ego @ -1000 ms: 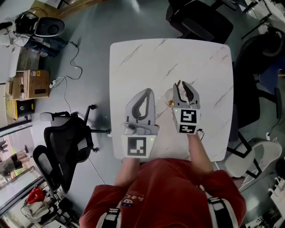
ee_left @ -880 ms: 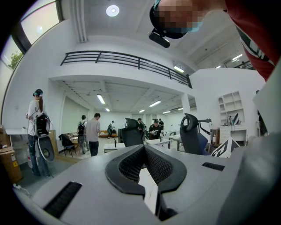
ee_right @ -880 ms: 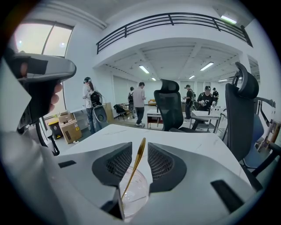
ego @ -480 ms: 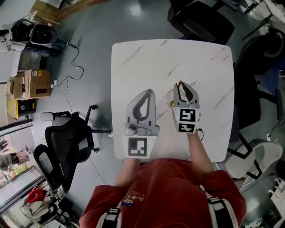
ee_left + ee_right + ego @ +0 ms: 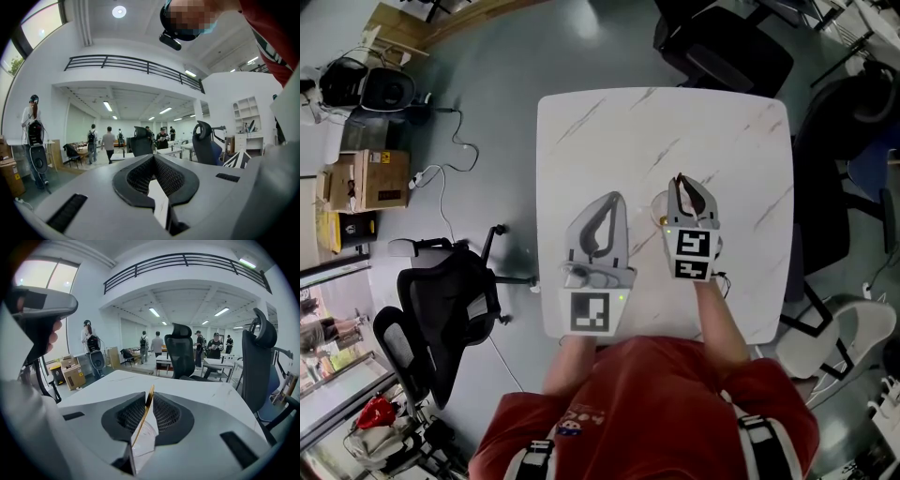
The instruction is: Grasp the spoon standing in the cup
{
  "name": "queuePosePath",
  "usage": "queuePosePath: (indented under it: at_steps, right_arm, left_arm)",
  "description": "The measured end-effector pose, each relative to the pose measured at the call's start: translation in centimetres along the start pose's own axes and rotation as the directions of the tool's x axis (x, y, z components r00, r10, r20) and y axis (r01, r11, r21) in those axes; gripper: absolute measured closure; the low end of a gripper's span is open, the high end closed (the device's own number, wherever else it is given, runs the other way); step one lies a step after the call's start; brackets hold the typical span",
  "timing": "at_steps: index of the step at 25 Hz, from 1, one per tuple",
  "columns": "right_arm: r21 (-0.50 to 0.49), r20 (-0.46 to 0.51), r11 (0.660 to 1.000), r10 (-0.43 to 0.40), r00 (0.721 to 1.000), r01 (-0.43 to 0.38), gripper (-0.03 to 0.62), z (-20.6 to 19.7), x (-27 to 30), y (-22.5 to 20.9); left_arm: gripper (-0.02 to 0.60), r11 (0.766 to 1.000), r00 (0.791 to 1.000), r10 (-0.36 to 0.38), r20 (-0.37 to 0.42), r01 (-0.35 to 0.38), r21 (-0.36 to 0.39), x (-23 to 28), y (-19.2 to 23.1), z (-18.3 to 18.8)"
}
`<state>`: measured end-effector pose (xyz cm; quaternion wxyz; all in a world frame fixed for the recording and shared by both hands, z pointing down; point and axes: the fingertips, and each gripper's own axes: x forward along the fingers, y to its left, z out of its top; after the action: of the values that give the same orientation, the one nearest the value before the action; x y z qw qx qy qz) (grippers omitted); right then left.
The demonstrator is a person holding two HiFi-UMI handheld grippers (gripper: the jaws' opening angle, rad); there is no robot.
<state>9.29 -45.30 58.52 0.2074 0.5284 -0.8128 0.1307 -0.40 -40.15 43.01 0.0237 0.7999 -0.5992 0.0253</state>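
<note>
A white marble-look table (image 5: 609, 122) fills the middle of the head view, on a grey floor. At the bottom edge is the person in a red shirt (image 5: 647, 403), both arms reaching up onto the near half of the table. A black office chair (image 5: 441, 309) stands at the lower left, just beside the table's left edge, and a cardboard box (image 5: 370, 178) sits at the far left.

The left gripper (image 5: 609, 199) lies a little left of centre on the table. Its jaws are clenched tip to tip with nothing between them.

The right gripper (image 5: 681, 180) sits just beside it, right of centre. Its jaws are pressed together onto the thin gold handle of the spoon (image 5: 146, 411), which rises on a slant between the dark ribbed pads.

The clear cup (image 5: 143, 437) is directly under the right gripper's jaws, showing through the gap behind the tips. The spoon stands in it.
</note>
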Motion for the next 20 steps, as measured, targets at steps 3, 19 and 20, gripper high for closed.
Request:
queuePosePath:
  at_steps: [3,19,20]
  right_arm:
    - [0.001,0.000,1.000,-0.004,1.000,0.004,0.549,0.1,-0.1,0.0]
    - [-0.009,0.040,1.000,-0.007,0.999,0.008,0.576,1.2,-1.2,0.2]
    - [-0.011,0.044,1.000,-0.007,0.999,0.008,0.577,1.3,-1.4,0.3]
  left_arm:
    - [0.572,1.000,1.000,-0.004,0.002,0.004,0.006,0.0,0.0,0.1]
    - [0.572,1.000,1.000,0.000,0.023,0.000,0.004,-0.8,-0.3,1.0]
    - [0.572,1.000,1.000,-0.001,0.027,0.001,0.005,-0.9,-0.2,1.2]
